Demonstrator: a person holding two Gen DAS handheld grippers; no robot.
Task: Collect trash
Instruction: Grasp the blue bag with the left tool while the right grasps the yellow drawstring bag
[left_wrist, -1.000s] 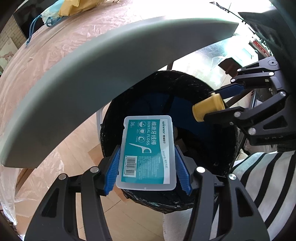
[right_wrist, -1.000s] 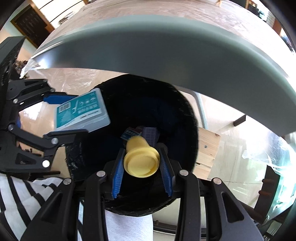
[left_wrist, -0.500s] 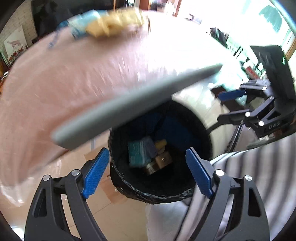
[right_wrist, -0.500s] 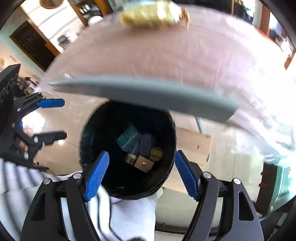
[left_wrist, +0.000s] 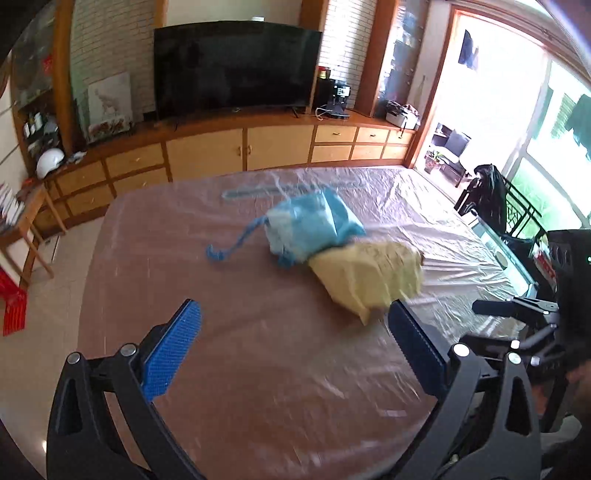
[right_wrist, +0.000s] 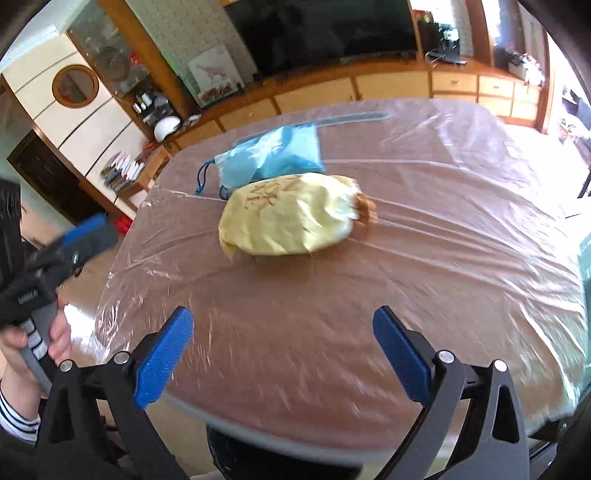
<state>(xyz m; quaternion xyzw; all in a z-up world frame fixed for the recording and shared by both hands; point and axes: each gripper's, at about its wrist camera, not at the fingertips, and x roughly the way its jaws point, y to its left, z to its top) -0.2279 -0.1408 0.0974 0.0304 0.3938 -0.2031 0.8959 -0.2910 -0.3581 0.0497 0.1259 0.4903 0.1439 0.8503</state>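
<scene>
Now, left view: your left gripper (left_wrist: 293, 347) is opening, nothing between its jaws, aimed at the blue bag (left_wrist: 314, 225) and yellow bag (left_wrist: 369, 277) touching mid-table (left_wrist: 147, 258). Right view: right gripper (right_wrist: 282, 349) opening, empty too. Reach-in step; take the yellow bag (right_wrist: 288, 218) first, probably soft.

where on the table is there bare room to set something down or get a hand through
The near half of the table, from the yellow bag back to the near edge, is bare, as is the right side beside that bag. The far strip beyond the blue pouch is free too. The middle is crowded: pouch and bag touch, and the pouch's cord trails left.
</scene>
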